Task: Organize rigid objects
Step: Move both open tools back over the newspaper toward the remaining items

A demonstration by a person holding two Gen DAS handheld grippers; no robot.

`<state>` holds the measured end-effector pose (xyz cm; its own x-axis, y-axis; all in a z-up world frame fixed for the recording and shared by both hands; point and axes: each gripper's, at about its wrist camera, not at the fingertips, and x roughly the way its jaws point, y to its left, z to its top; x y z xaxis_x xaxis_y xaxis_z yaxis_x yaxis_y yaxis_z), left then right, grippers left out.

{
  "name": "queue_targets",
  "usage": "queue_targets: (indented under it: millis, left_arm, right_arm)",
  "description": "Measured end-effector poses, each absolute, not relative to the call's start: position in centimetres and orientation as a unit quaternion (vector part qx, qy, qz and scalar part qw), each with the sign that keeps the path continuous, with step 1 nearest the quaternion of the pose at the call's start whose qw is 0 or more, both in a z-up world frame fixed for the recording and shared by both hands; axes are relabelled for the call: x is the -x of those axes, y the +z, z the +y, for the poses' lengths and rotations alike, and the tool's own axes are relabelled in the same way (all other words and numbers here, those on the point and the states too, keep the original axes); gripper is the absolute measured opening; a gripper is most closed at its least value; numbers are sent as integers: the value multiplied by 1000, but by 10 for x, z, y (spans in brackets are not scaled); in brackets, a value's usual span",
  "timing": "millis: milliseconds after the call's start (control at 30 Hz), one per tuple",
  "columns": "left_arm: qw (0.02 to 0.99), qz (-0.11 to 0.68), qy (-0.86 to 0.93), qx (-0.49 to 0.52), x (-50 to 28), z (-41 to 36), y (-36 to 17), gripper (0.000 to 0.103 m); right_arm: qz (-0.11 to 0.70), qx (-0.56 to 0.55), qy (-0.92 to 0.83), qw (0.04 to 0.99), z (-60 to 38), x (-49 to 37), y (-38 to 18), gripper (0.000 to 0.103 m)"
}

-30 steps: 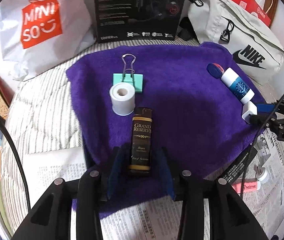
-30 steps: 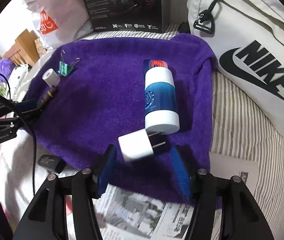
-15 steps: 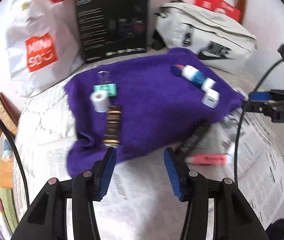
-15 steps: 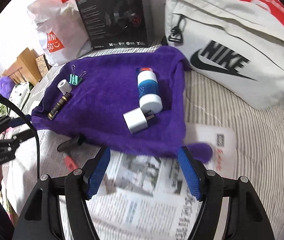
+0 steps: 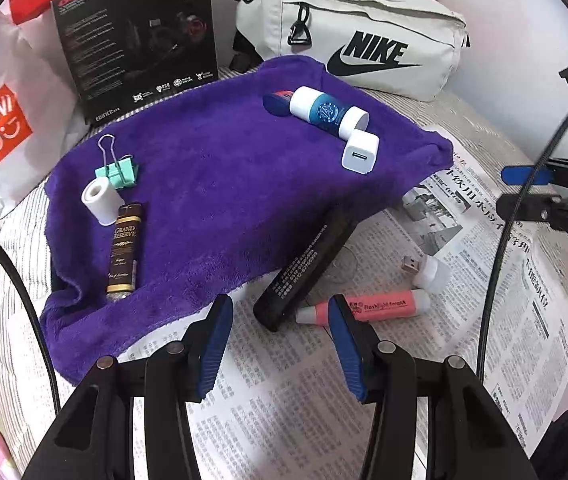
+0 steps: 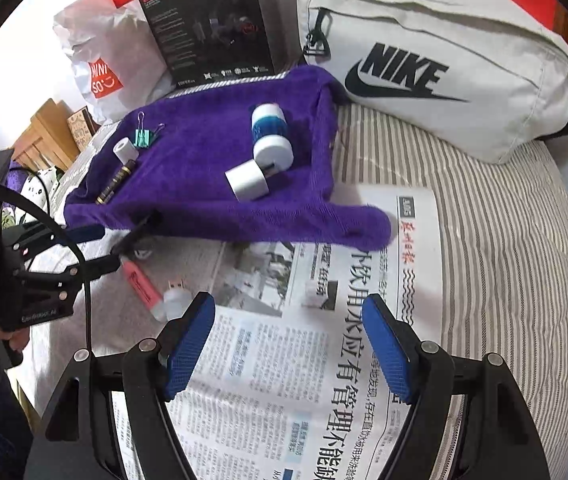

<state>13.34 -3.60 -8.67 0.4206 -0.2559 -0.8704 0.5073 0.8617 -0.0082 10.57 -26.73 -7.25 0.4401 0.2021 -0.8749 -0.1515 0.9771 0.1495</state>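
Note:
A purple towel [image 5: 220, 184] holds a teal binder clip [image 5: 118, 172], a white tape roll [image 5: 100, 200], a dark Grand Reserve lighter [image 5: 124, 254], a blue-white bottle [image 5: 326, 114] and a white charger cube [image 5: 360, 152]. On the newspaper [image 5: 284, 408] lie a black bar [image 5: 304, 268], a pink highlighter [image 5: 376, 306] and a white USB plug [image 5: 428, 270]. My left gripper [image 5: 280, 336] is open and empty above the paper, just short of the black bar. My right gripper [image 6: 288, 344] is open and empty over the newspaper [image 6: 324, 360], back from the towel [image 6: 212, 148].
A grey Nike bag [image 5: 364, 40], a black headset box [image 5: 140, 40] and a white Miniso bag [image 5: 0, 120] stand behind the towel. The striped bed cover [image 6: 504, 240] lies to the right. The other gripper [image 5: 552, 196] shows at the right edge.
Both grippers have let go of their items, the lighter and the charger cube, and pulled back from the towel over the newspaper. Both items now lie on the towel.

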Motion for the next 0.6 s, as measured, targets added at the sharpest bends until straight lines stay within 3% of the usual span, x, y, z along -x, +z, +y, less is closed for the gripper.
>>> queue_targets:
  millis: [133,400,600]
  left_arm:
    - [829,491,-232,-138,-139,-42,-89,47]
    - [819,500,-245,-141,-146,-49,-94,30]
    - [813,500,-258,-148,-145,-50,-93,26]
  right_arm:
    - [524,-29,100,845,-270,-106,-79,75]
    - [534,-32,113,837,-265,-104,-90,75]
    - [540,-36,112,834,-267,-103,-96,75]
